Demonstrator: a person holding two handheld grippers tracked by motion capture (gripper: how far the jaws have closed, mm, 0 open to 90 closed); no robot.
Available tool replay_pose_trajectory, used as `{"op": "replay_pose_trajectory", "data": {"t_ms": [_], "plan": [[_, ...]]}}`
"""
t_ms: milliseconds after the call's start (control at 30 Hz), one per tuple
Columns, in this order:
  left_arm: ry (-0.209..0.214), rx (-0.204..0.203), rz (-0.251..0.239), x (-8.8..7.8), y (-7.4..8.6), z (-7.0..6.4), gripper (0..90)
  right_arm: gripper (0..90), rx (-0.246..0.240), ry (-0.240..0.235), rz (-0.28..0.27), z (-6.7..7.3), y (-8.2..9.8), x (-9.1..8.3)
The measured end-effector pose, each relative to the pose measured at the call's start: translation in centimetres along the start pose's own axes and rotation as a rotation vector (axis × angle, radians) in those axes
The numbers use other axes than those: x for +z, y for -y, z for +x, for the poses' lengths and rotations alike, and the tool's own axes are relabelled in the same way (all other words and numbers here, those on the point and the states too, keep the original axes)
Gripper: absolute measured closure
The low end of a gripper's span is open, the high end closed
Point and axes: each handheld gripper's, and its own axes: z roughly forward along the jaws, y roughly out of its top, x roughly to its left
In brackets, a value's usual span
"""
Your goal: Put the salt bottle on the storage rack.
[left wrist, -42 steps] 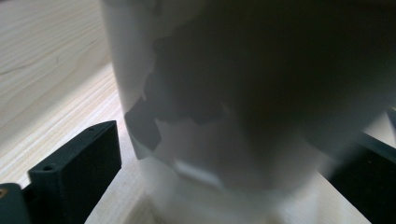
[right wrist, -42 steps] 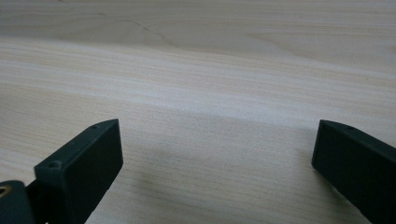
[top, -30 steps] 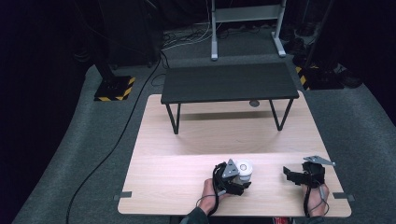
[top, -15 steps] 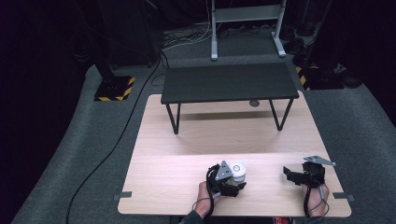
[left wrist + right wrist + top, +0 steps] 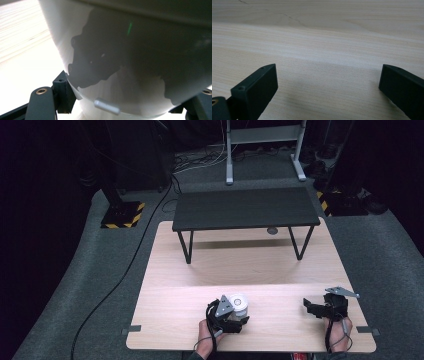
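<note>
I am working at the light wooden table, and I place everything against the white cup standing near its front edge. Just left of the cup, my left gripper is pressing up to it, its jaws sitting on either side of the cup's base and touching it. Compared with a second ago, this gripper and the cup are sitting a little farther left and nearer the front edge. Behind the cup, well apart, the small black bench is standing on the table's far half. Far to the right of the cup, my right gripper is hovering over bare wood with its jaws wide apart, where it was a second ago.

The left gripper view is giving me what the high view cannot: the white cup close up, my own shadow lying across its wall, and a small metal pin low on it. In the right gripper view my right gripper is showing nothing but wood grain between its jaws.
</note>
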Motion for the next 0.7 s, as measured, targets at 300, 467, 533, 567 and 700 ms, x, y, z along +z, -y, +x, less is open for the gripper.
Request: {"op": "replay_pose_trajectory", "data": {"t_ms": [300, 467, 533, 567, 700], "plan": [[-0.059, -0.031, -0.011, -1.7, 0.0, 1.1, 27.5, 0.8, -0.007, 0.001, 0.007, 0.1, -0.1, 0.1], [-0.087, -0.039, -0.024, -2.5, -0.3, 1.7, 27.5, 0.8, -0.007, 0.002, 0.007, 0.1, -0.2, 0.1], [-0.09, -0.039, -0.025, -2.6, -0.4, 1.8, 27.6, 0.8, -0.009, 0.003, 0.007, 0.1, -0.2, 0.1], [-0.094, -0.038, -0.028, -2.7, -0.5, 1.9, 27.6, 0.8, -0.009, 0.003, 0.009, 0.1, -0.2, 0.1], [-0.102, -0.041, -0.033, -2.9, -0.9, 2.3, 27.6, 0.8, -0.01, 0.004, 0.01, 0.2, -0.2, 0.2]]}}
